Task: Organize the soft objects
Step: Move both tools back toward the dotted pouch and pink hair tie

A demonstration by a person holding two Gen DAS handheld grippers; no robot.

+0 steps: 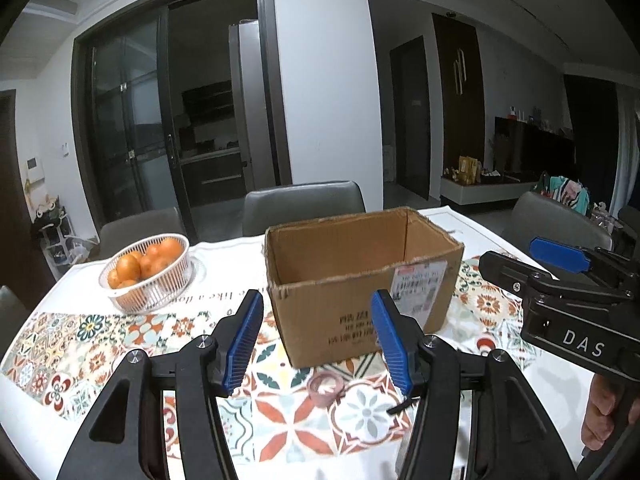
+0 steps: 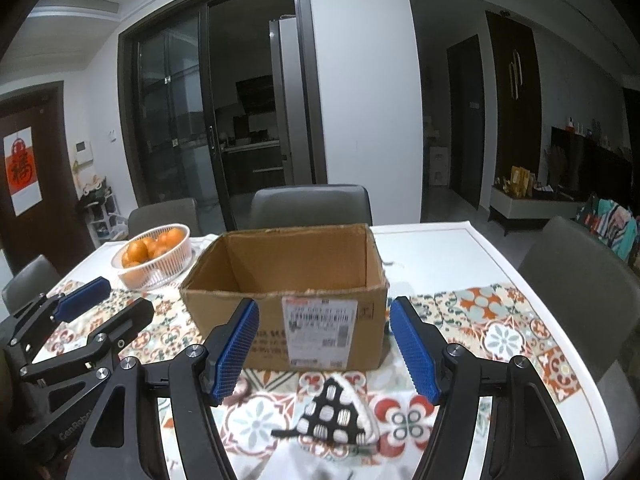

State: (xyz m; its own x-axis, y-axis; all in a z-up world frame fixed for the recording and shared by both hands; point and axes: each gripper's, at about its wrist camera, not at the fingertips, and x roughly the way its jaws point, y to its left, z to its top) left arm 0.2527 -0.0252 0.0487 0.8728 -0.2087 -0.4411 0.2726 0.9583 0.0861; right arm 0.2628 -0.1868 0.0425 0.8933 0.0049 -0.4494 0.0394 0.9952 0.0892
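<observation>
An open cardboard box point(image 1: 360, 280) stands in the middle of the table; it also shows in the right wrist view point(image 2: 288, 300) and looks empty. A pink ring-shaped soft item point(image 1: 326, 387) lies on the cloth in front of the box, between the fingers of my open, empty left gripper point(image 1: 316, 340). A black-and-white triangular soft pouch point(image 2: 336, 412) lies in front of the box, below my open, empty right gripper point(image 2: 324, 344). The right gripper point(image 1: 560, 268) shows at the right of the left wrist view, and the left gripper point(image 2: 100, 300) at the left of the right wrist view.
A white basket of oranges point(image 1: 150, 272) stands to the left of the box, also in the right wrist view point(image 2: 156, 256). A patterned cloth point(image 2: 500, 332) covers the white table point(image 2: 440, 248). Grey chairs point(image 2: 312, 204) stand around the table.
</observation>
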